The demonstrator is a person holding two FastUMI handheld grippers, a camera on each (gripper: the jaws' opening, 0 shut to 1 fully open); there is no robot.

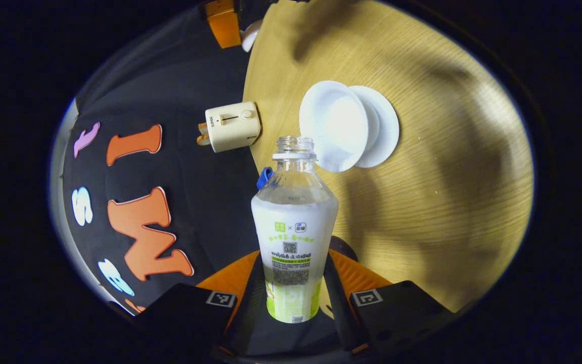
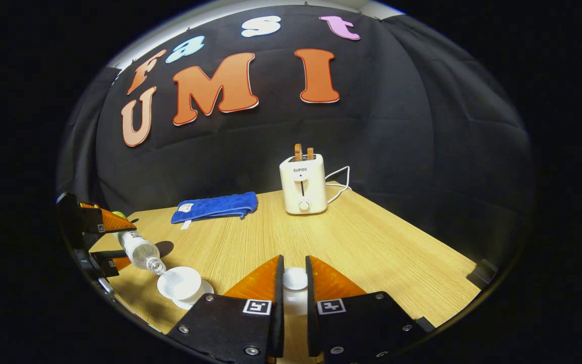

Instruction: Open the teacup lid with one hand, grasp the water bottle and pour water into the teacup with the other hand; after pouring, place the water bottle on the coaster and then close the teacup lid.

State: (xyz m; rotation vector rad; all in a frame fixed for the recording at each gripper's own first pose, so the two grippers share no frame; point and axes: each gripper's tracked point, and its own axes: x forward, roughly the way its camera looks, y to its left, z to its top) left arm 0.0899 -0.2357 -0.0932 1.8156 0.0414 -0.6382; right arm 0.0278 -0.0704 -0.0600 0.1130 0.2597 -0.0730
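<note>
In the left gripper view, my left gripper (image 1: pixel 293 283) is shut on a clear, uncapped water bottle (image 1: pixel 293 227) with a white and green label. The bottle is tipped over, and its mouth reaches the rim of the white teacup (image 1: pixel 334 124), which stands lidless on its saucer (image 1: pixel 384 129). The right gripper view has the same bottle (image 2: pixel 139 253) slanting down to the teacup (image 2: pixel 180 283) at the lower left, held by the left gripper (image 2: pixel 94 237). Raised above the table, my right gripper (image 2: pixel 293 268) is shut on the white teacup lid (image 2: pixel 295 280).
A cream toaster (image 2: pixel 303 184) with toast in its slots stands at the back of the wooden table (image 2: pixel 372 242), its cord trailing right. A blue folded towel (image 2: pixel 215 206) lies to its left near the wall. The toaster (image 1: pixel 233 126) is beside the cup.
</note>
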